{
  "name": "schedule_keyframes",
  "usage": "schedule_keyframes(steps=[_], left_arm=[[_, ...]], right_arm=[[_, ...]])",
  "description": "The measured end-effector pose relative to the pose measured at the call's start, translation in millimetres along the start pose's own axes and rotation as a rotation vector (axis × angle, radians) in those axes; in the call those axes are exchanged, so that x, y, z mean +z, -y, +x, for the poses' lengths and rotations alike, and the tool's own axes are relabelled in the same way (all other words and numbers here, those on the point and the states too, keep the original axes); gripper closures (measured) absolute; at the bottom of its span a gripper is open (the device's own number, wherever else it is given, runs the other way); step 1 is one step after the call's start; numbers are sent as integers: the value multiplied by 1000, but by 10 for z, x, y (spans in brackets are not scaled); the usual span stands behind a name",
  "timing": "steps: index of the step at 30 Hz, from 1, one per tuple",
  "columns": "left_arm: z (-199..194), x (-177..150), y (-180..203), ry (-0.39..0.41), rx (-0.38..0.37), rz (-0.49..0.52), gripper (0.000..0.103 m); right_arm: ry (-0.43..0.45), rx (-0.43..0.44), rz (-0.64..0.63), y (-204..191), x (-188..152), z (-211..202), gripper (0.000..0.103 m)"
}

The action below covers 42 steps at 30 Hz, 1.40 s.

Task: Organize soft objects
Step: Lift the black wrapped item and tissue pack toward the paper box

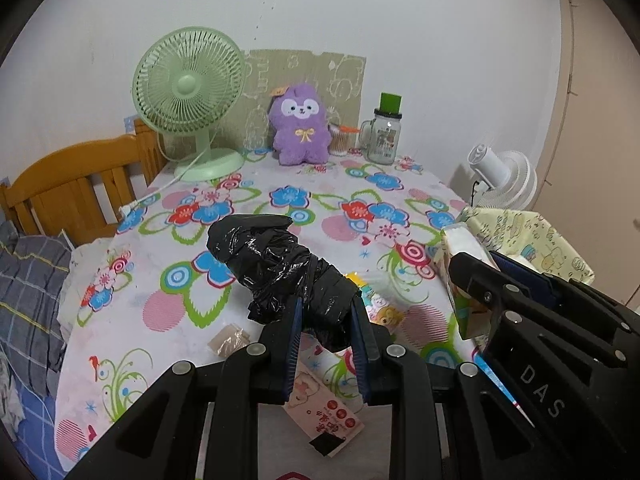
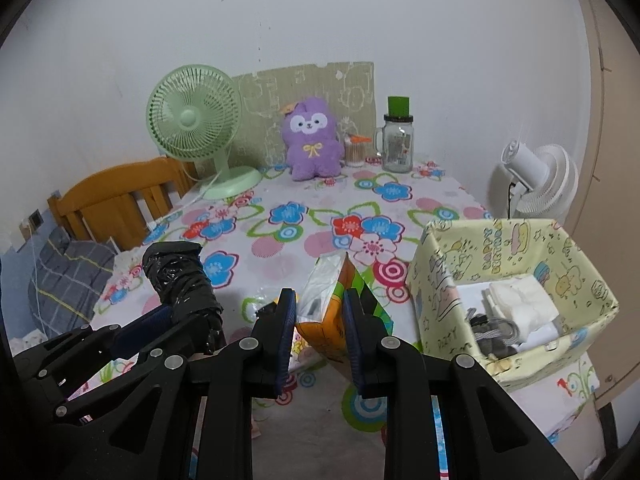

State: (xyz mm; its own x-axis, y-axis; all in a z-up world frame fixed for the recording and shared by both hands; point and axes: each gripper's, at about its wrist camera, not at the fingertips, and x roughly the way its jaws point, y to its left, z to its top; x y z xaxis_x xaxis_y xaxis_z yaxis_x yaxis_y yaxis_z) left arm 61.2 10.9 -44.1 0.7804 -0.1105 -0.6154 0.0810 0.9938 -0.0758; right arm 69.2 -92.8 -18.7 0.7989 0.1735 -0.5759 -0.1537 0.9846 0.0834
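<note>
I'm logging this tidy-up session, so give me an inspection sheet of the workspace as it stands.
Surface: table under a flowered cloth.
Job's things: black plastic bundle and tissue pack, both held; yellow fabric bin at the right edge, with white cloths and a grey item inside.
Clutter: flat packets on the cloth; purple plush, glass jar, green fan at the back.
Grippers: left gripper shut on the bundle; right gripper shut on the pack.
Cables: green fan's white cord trails off the left edge.
Surroundings: wooden bed frame, white fan, white wall.
</note>
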Motion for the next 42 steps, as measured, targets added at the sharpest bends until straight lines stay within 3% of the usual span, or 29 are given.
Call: schedule_keyframes(steps=[19, 42], left_arm=[[-231, 373, 399, 63, -23, 47, 81], [-36, 576, 1029, 83, -91, 112, 81]], right_arm=[[64, -12, 21, 336, 375, -350, 76], [81, -62, 46, 1013, 518, -407, 76]])
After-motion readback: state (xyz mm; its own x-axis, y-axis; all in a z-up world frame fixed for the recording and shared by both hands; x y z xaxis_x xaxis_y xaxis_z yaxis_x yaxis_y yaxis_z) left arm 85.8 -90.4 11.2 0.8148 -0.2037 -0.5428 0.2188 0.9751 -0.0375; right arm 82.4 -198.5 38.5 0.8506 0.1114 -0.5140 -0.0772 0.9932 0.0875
